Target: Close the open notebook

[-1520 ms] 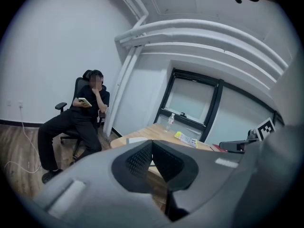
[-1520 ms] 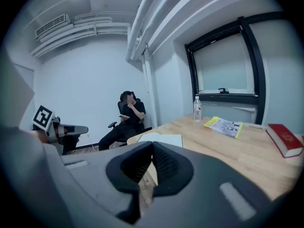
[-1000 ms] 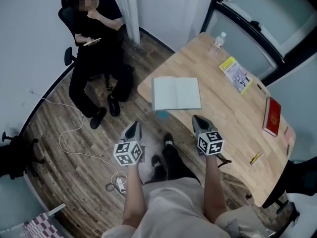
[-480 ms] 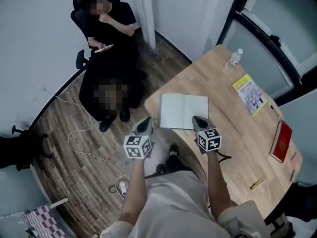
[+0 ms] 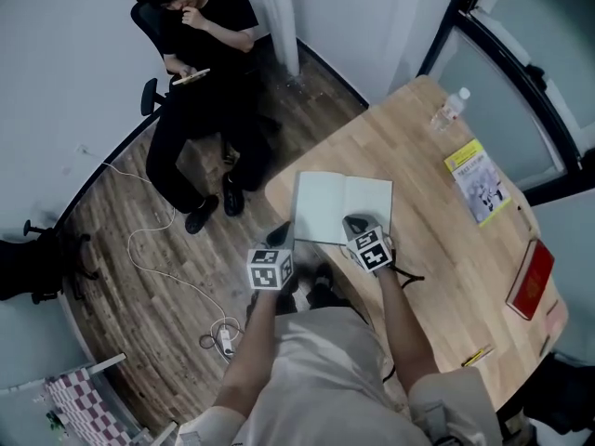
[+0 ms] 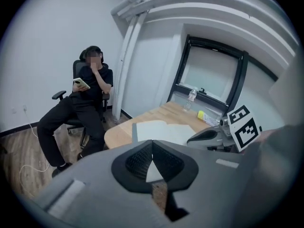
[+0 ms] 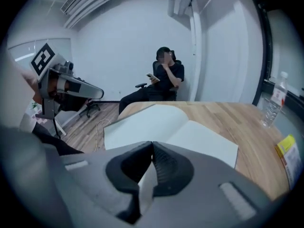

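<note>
notebook [image 5: 342, 207]: open flat, pages up, on the counter [image 5: 437, 212] near its rounded corner, close to the person holding the grippers.
left gripper [image 5: 279, 232]: jaws fully closed, nothing in them; sits at the counter edge just beside the left page's near corner.
right gripper [image 5: 356, 221]: jaws closed too, empty; over the near edge of the right page. Contact with the paper can't be confirmed from the head view.
step: approach looks done, the fold-over isn't started.
how: I'd open one pair of jaws slightly, hook a tip under the outer edge of one half, then swing that half over the spine. The other gripper should press on the opposite half so the book doesn't skate.
risk: lifting only loose pages instead of the cover; pushing the book off the nearby edge.
counter: light wood, smooth, so probably low friction. A water bottle [image 5: 449, 111], yellow booklet [image 5: 476, 180] and red book [image 5: 531, 280] lie well apart from the notebook.
room: wood-plank floor [image 5: 121, 221], pale walls, dark-framed window [image 6: 211, 70]; person [image 5: 200, 54] seated in an office chair, away from the counter.
</note>
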